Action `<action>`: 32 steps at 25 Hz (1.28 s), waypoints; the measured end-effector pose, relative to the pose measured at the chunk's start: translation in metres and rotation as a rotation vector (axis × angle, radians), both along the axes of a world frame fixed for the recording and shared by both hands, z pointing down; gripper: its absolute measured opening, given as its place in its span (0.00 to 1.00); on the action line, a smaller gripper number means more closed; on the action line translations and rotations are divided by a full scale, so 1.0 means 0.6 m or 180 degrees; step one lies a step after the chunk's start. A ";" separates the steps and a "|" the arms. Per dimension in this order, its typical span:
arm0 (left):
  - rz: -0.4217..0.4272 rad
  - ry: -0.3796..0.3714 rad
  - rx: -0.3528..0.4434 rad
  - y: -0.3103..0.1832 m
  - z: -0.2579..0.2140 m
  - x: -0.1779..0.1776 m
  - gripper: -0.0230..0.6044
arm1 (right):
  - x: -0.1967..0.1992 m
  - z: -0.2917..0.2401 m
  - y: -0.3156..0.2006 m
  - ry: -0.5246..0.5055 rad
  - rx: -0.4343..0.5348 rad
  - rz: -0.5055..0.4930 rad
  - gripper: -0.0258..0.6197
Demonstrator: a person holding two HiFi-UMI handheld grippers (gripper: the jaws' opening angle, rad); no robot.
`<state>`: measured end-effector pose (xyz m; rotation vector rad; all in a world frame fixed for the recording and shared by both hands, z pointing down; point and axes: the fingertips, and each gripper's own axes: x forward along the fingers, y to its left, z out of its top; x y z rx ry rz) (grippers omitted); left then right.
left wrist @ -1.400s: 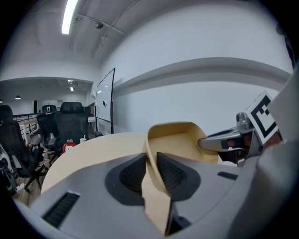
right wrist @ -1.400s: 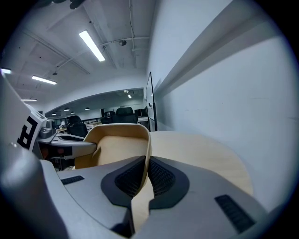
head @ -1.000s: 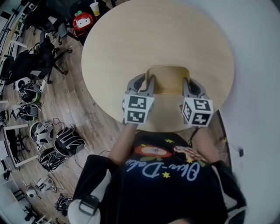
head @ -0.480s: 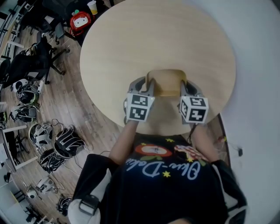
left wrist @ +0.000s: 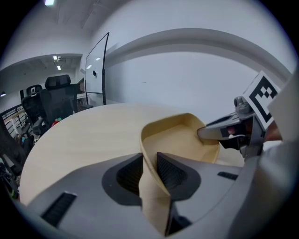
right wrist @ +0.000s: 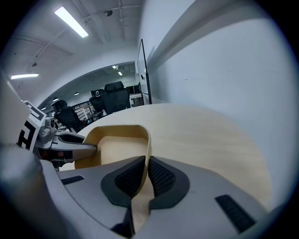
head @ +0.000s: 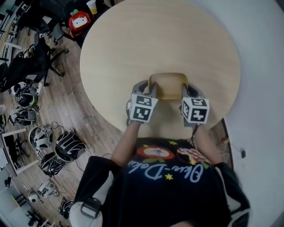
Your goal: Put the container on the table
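A shallow tan container (head: pixel 168 84) hangs between my two grippers above the near part of the round wooden table (head: pixel 133 40). My left gripper (head: pixel 148 88) is shut on the container's left wall (left wrist: pixel 148 163), which stands pinched between its dark ribbed pads (left wrist: pixel 170 170). On the other side my right gripper (head: pixel 188 88) is shut on the right wall (right wrist: pixel 145 161). The container's open, empty inside (left wrist: pixel 180 140) shows in both gripper views (right wrist: pixel 114 149). From these views I cannot tell whether its underside touches the tabletop.
The pale tabletop (right wrist: pixel 205 135) stretches beyond the container. Left of the table, on the wooden floor, lie black office chairs (head: pixel 31 62), a red bag (head: pixel 80 20), a cup (head: pixel 92 6) and several helmets (head: pixel 57 146). A white wall (head: pixel 262 88) runs along the right.
Both grippers and the container have sunk toward the tabletop and drawn slightly closer together. The grip on both walls is unchanged.
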<state>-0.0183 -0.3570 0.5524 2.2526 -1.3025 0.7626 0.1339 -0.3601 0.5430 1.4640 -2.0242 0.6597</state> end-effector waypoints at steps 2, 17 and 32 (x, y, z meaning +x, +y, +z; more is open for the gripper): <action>0.0024 -0.0012 -0.0059 -0.003 0.009 0.002 0.15 | 0.002 0.010 -0.002 0.0010 -0.0076 0.0012 0.06; 0.0088 -0.0044 -0.0310 -0.017 0.055 0.015 0.17 | 0.011 0.061 -0.006 0.0013 -0.0470 0.0017 0.06; 0.0094 -0.0064 -0.0459 -0.016 0.079 0.017 0.24 | 0.011 0.082 -0.007 -0.0006 -0.0567 -0.0042 0.13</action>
